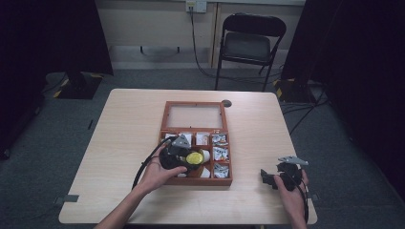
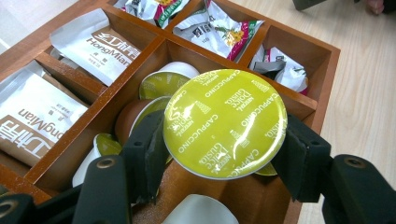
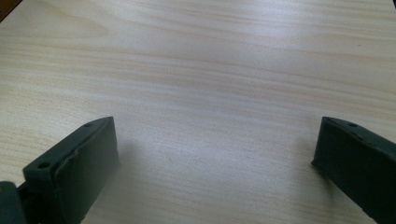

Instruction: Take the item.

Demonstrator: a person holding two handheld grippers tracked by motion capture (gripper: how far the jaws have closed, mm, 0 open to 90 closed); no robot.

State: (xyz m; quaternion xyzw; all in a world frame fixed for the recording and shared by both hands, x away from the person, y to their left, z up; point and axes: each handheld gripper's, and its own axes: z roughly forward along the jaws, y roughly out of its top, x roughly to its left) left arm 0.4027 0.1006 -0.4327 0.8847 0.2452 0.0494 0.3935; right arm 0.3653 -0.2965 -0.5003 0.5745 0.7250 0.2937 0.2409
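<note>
A coffee capsule with a yellow-green "Cappuccino" foil lid sits between the jaws of my left gripper, which is shut on it just above the wooden box. From above, the same capsule shows over the box's front middle compartment, where several more capsules lie. My left gripper hangs over the box. At the table's front right, my right gripper rests open with bare wood between its jaws.
The box's lid stands open at the back. White "HongMian" sachets fill the left compartments and colourful tea packets the right ones. A folding chair stands behind the table.
</note>
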